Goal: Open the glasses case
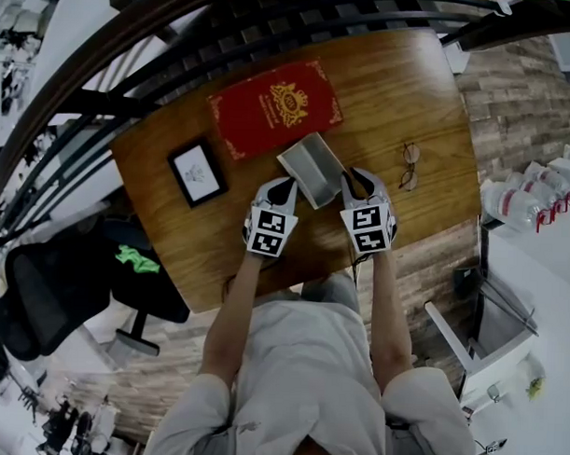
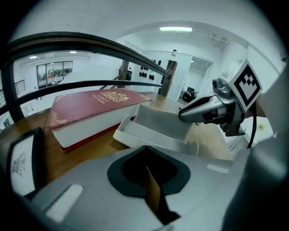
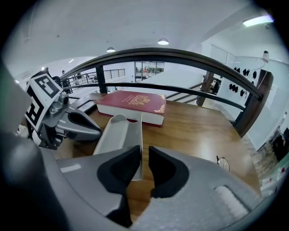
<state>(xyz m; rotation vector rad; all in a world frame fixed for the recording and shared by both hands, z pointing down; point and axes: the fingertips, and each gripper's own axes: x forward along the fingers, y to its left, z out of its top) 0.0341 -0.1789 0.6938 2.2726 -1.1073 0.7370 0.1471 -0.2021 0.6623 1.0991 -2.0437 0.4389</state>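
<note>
Glasses case [image 1: 310, 167] lies open near the middle of the wooden counter [image 1: 411, 105] in the head view, a pale grey trough with its lid swung up. Its far end sits just below the red book [image 1: 275, 108].

The left tool [image 1: 285, 186] meets the case's lower left edge. In the left gripper view its dark pads are drawn together, with only a thin brown sliver of counter showing between them. The case's near rim sits right at their tip. It may be nipping that rim, but the angle is too poor to be sure.

The right tool [image 1: 350, 182] comes in at the case's lower right side. In the right gripper view its jaws stand narrowly apart, with the case's thin upright wall between them. The wall lies against the pad on the left of that frame, and bare wood shows between it and the other pad, so the wall is not clamped.

A small dark-framed picture [image 1: 197, 172] lies to the left of the case. A pair of spectacles [image 1: 410, 167] rests well to the right, near the counter's edge. A black office chair [image 1: 49, 298] stands at the lower left of the head view, and plastic bottles [image 1: 529, 198] are grouped at the right edge.
</note>
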